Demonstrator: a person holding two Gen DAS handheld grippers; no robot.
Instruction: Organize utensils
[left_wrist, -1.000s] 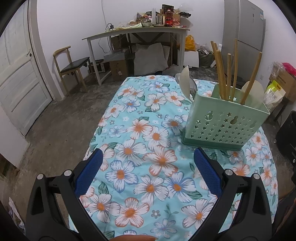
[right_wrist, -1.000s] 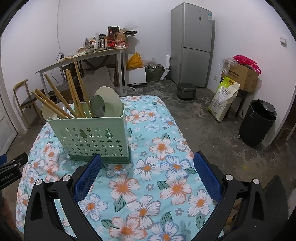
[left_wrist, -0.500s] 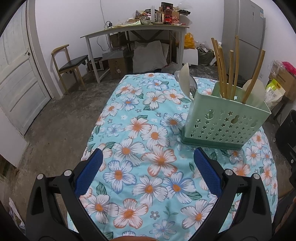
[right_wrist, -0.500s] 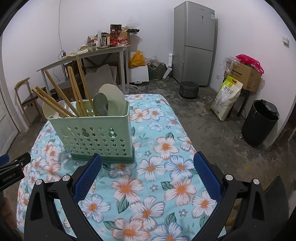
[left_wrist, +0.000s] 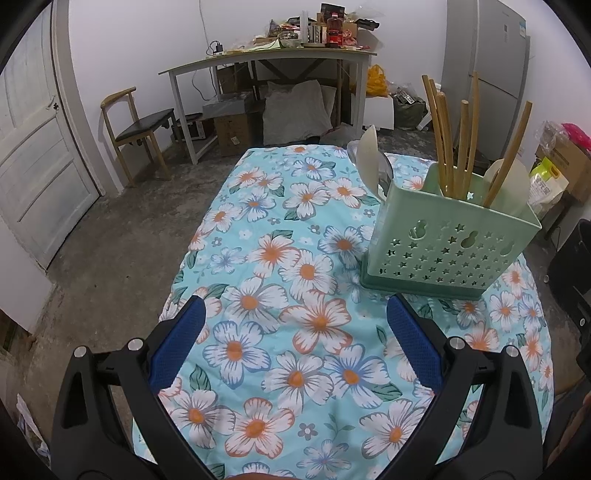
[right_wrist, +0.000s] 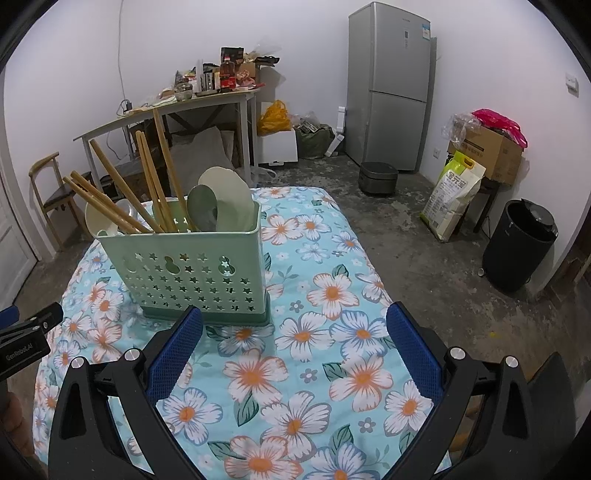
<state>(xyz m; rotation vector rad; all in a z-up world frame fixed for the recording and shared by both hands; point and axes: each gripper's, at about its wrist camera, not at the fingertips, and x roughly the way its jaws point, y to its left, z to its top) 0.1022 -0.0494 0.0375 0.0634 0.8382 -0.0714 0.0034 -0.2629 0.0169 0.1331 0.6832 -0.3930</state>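
Note:
A pale green perforated utensil holder (left_wrist: 450, 240) (right_wrist: 195, 273) stands upright on the flowered tablecloth (left_wrist: 295, 295) (right_wrist: 332, 332). Several wooden chopsticks (left_wrist: 448, 147) (right_wrist: 147, 184) and pale spoons (left_wrist: 369, 162) (right_wrist: 225, 203) stick up out of it. My left gripper (left_wrist: 295, 325) hangs open over bare cloth, left of and nearer than the holder. My right gripper (right_wrist: 295, 328) is open too, with its left blue pad (right_wrist: 173, 354) just in front of the holder's base. Neither gripper holds anything. The other gripper's black body (right_wrist: 26, 332) shows at the left edge of the right wrist view.
A cluttered white table (left_wrist: 266, 59) and a wooden chair (left_wrist: 136, 125) stand at the back. A grey fridge (right_wrist: 388, 85), a rice cooker (right_wrist: 378, 177), a sack (right_wrist: 452, 195), a cardboard box (right_wrist: 487, 151) and a black bin (right_wrist: 517, 247) line the right side. A white door (left_wrist: 33, 147) is at left.
Both grippers have drifted slightly forward and upward, so the holder looks a bit nearer in the right wrist view. Both stay open and empty; the holder has not moved.

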